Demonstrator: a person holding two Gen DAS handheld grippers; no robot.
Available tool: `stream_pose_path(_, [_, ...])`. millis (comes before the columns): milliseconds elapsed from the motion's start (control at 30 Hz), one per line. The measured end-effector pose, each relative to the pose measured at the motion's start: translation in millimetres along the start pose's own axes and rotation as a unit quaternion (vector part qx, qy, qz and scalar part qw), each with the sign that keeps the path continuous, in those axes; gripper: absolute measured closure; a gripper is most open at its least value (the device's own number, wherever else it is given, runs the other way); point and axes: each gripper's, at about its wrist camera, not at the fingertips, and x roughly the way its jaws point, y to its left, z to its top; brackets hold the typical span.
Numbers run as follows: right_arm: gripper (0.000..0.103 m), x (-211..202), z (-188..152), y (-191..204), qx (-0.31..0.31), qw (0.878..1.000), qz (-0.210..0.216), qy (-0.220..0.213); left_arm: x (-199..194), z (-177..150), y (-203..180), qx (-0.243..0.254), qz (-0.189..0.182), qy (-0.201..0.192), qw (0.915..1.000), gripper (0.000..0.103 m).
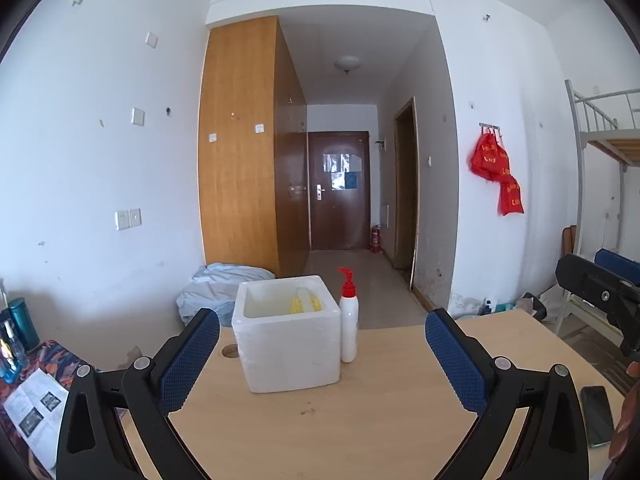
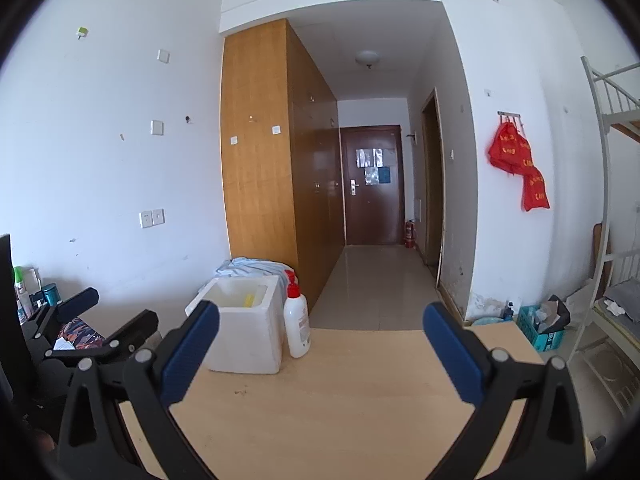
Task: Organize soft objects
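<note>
Behind the two claws, near the far edge of a pale wooden bench [image 1: 360,420], stands a white foam box [image 1: 286,340] — the landmark for everything else. A white pump bottle with a red top [image 1: 349,320] stands upright, touching the box's right side. Inside the box, against its back wall, lie yellow and pale soft things [image 1: 306,305]; their exact kind is too small to tell. They seem to be the task's objects, already put away.

The left claw [image 1: 322,356] hangs above the bench in front of the box, its blue-padded jaws spread wide, holding nothing. The right claw [image 2: 320,356] hovers in front and to the right of the box, equally wide open and empty. A dark phone [image 1: 597,416] lies well to the right of the box, beside the person's hand at the frame edge.

No soft object shows on the bare bench, so the sorting looks nearly or wholly done. Should another item need placing, the sound approach is to close gently on its middle, lift clear of the box's rim, lower straight in and avoid knocking the bottle — it stands close enough to tip.
</note>
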Motion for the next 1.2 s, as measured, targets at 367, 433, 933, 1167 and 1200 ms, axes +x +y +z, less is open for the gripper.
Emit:
stream_pose_path(367, [0.000, -18, -37, 1, -0.007, 1.000, -0.006, -0.007, -22, -34, -4, -0.008, -0.011, -0.027, 0.9996, 0.000])
stream_pose_path(433, [0.000, -20, -48, -3, 0.004, 1.000, -0.003, -0.006, -25, -45, -4, -0.006, -0.009, -0.026, 0.9996, 0.000])
stream_pose_path(933, [0.000, -47, -107, 2, 0.015, 1.000, -0.002, -0.007, -67, -103, -5, -0.017, -0.008, -0.045, 0.9988, 0.000])
stream_pose_path(1167, [0.000, -61, -121, 17, 0.003, 0.999, -0.032, -0.012, -86, -128, 1, -0.022, 0.012, -0.037, 0.9990, 0.000])
stream_pose_path(1200, [0.000, -63, -121, 19, 0.001, 0.999, -0.033, -0.012, -88, -130, 2, -0.021, 0.014, -0.036, 0.9990, 0.000])
